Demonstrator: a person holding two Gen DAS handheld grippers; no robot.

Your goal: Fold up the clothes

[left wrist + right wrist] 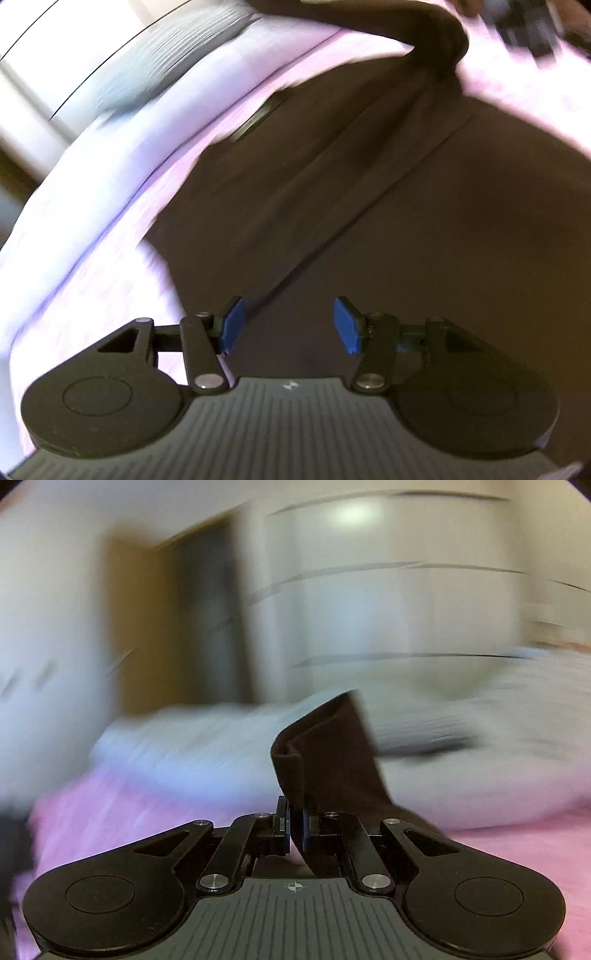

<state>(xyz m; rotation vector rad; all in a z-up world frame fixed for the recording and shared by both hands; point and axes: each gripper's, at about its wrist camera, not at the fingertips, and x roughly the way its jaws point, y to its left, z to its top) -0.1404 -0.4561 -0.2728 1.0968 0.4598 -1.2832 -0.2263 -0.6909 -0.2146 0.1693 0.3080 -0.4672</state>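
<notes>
While spread over the pink sheet (110,280) of the bed, lay the dark garment (332,206) mostly flat, with one long seam running across it and a corner drawn up toward the far right. Left tongs (290,325): blue pads (229,325) apart, nothing between them, hovering above the cloth. Right tongs (295,829): closed tight on a folded edge of the same dark garment (332,753), lifted clear of the sheet. Judged soft, light and limp; sagged wherever unsupported, unlikely to slip from rubber pads. Best taken at a hem or corner, doubled layers pinched together, opposite edge held likewise. Pale pillows (177,746) blurred behind.
</notes>
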